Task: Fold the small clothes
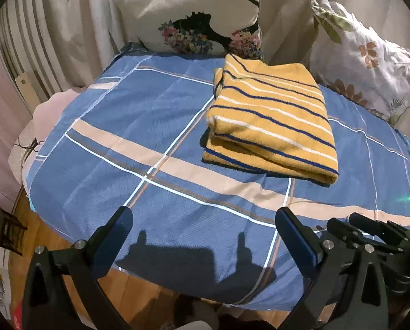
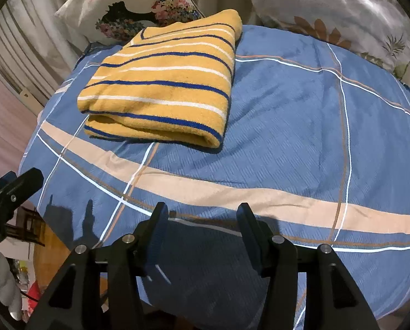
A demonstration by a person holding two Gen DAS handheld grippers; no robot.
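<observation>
— On the blue plaid cover (image 1: 100,148), toward the far side, where exactly is the garment?
— The striped yellow top (image 1: 271,121) lies folded into a thick rectangle, just in front of the floral pillow (image 1: 188,13) and left of the leaf pillow (image 2: 342,8).
— And the left gripper (image 1: 205,220)?
— Wide open, holding nothing, hovering above the near edge, well apart from the top.
— The right gripper (image 2: 202,214)?
— Also parted, though less widely, empty, over the near edge; it casts a shadow on the cover.
</observation>
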